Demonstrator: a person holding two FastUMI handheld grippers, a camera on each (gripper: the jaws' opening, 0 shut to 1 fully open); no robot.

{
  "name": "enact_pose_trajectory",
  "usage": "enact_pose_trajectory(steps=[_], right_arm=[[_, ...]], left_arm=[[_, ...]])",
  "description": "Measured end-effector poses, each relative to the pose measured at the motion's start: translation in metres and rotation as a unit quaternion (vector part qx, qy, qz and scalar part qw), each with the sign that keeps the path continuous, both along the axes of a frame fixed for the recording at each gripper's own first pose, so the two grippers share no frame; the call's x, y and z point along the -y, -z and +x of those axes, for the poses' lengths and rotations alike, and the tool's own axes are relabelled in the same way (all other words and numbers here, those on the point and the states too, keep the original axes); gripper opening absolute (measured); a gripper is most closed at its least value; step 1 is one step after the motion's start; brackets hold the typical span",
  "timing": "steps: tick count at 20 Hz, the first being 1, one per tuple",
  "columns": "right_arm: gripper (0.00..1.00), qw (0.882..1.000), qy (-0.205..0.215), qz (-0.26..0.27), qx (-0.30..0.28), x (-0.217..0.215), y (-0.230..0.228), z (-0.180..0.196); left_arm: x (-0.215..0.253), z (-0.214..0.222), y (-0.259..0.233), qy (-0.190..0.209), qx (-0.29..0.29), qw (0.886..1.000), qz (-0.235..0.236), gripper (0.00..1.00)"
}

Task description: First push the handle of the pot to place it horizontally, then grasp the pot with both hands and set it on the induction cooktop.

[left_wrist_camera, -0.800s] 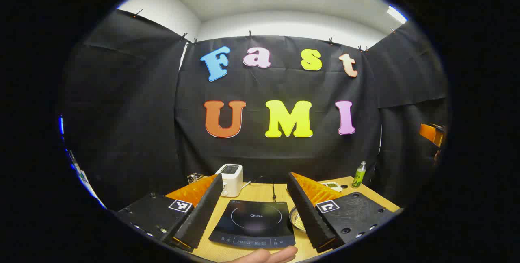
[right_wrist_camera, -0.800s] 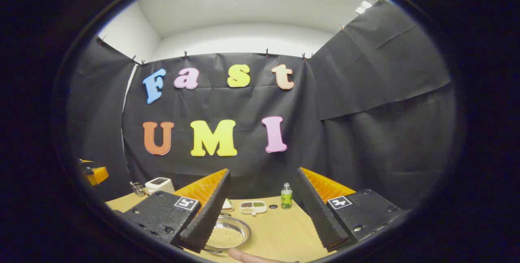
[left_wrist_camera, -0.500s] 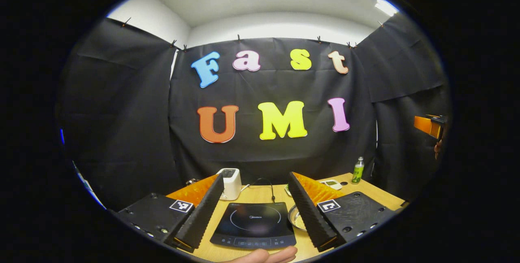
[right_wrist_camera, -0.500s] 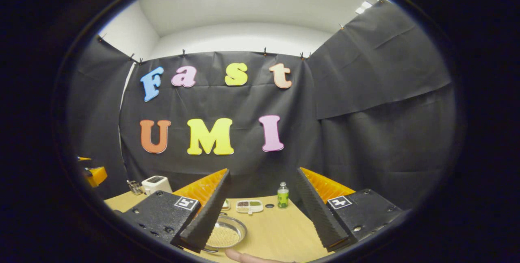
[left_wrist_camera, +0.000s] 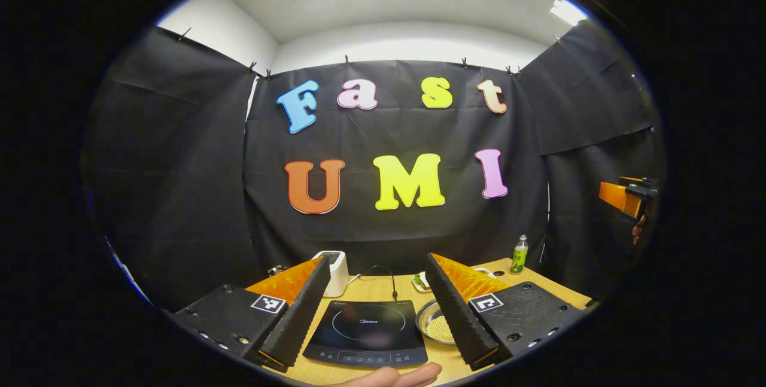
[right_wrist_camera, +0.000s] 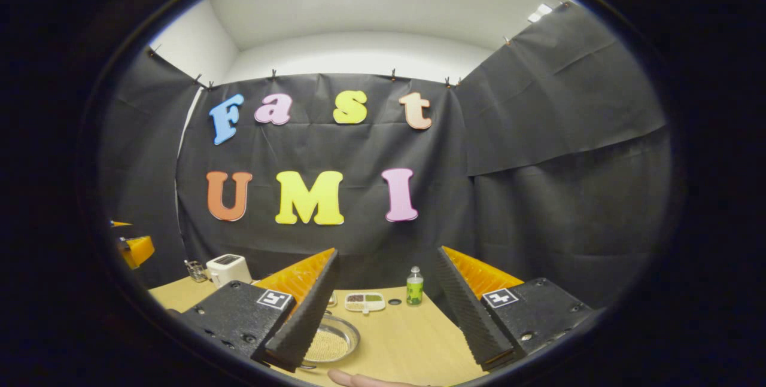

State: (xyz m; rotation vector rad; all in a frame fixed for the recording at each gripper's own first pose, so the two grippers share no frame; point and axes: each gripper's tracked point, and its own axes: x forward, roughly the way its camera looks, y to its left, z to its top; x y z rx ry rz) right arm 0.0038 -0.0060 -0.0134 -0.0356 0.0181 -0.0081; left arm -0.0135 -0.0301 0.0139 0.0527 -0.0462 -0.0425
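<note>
The pot (left_wrist_camera: 435, 328) — a shallow metal pan with pale grain in its bottom — sits on the wooden table (left_wrist_camera: 377, 286) just beside the cooktop (left_wrist_camera: 366, 333), at its 3 o'clock in the left gripper view. In the right gripper view it lies at about 7 o'clock, half hidden behind that gripper's near finger. Its handle is too small or too hidden to make out, so I cannot tell how it lies.

By the look of it the pot is thin, stiff metal: light, rigid, probably slick at the rim, and the loose grain would shift or spill if it tips. My guess is that the handle should get a gentle sideways nudge, and the lift should be taken at two opposite points on the rim, keeping it level.

The left gripper (left_wrist_camera: 374, 300) hangs above the table's near edge, level and pointed at the back wall, its fingers wide apart with nothing between them; the cooktop shows in the gap. The right gripper (right_wrist_camera: 386, 303) is held the same way — fingers spread, empty, bare table between them. It also shows at 3 o'clock in the left gripper view, held up off the table. A fingertip (left_wrist_camera: 395, 375) pokes in at 6 o'clock.

Also on the table: a toaster (left_wrist_camera: 334, 270), a green bottle (right_wrist_camera: 414, 286) and a small divided dish (right_wrist_camera: 365, 301) toward the back.
</note>
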Motion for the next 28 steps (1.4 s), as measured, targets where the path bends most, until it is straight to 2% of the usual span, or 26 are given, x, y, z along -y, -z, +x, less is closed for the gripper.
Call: enact_pose_trajectory(steps=[6, 8, 12, 13, 16, 17, 18, 19, 20, 21, 23, 26, 28], right_arm=[[0.96, 0.999, -0.020, 0.001, -0.025, -0.021, 0.028, 0.009], [0.95, 0.998, -0.045, 0.012, -0.040, -0.039, 0.039, 0.010], [0.80, 0.994, -0.094, 0.017, -0.046, -0.073, 0.053, 0.012], [0.70, 0.992, -0.112, 0.014, -0.060, -0.086, 0.063, 0.009], [0.56, 0.983, -0.155, 0.007, -0.096, -0.119, 0.089, 0.007], [0.39, 0.981, -0.166, 0.003, -0.103, -0.126, 0.096, 0.005], [0.32, 0.979, -0.171, 0.000, -0.113, -0.135, 0.103, 0.005], [0.17, 0.977, -0.172, 0.001, -0.123, -0.141, 0.113, 0.005], [0.17, 0.976, -0.173, 0.004, -0.134, -0.147, 0.122, 0.004], [0.04, 0.973, -0.179, 0.003, -0.143, -0.157, 0.128, 0.003], [0.04, 0.976, -0.155, 0.002, -0.150, -0.159, 0.142, 0.008], [0.00, 0.974, -0.156, 0.014, -0.166, -0.177, 0.165, 0.012], [0.04, 0.969, -0.164, 0.015, -0.182, -0.193, 0.183, 0.009]], left_arm=[[0.002, -0.005, 0.003, 0.005, 0.005, 1.000, 0.004, 0.95], [0.002, -0.009, 0.004, 0.005, 0.009, 1.000, 0.005, 0.95], [0.002, -0.014, 0.008, 0.006, 0.011, 1.000, -0.008, 0.95], [0.003, -0.015, 0.008, 0.006, 0.011, 1.000, -0.009, 0.95], [-0.005, -0.018, 0.008, 0.001, 0.015, 1.000, -0.003, 0.95], [-0.006, -0.021, 0.007, 0.000, 0.017, 1.000, -0.002, 0.95], [-0.007, -0.023, 0.007, 0.001, 0.019, 1.000, -0.004, 0.95], [-0.007, -0.023, 0.007, 0.002, 0.021, 1.000, -0.007, 0.95], [-0.008, -0.024, 0.007, 0.002, 0.022, 1.000, -0.010, 0.95], [-0.010, -0.027, 0.007, 0.003, 0.023, 1.000, -0.012, 0.95], [-0.016, -0.031, 0.008, 0.001, 0.023, 1.000, -0.012, 0.95], [-0.021, -0.036, 0.011, 0.000, 0.023, 1.000, -0.013, 0.95], [-0.028, -0.040, 0.015, -0.001, 0.020, 1.000, -0.012, 0.95]])
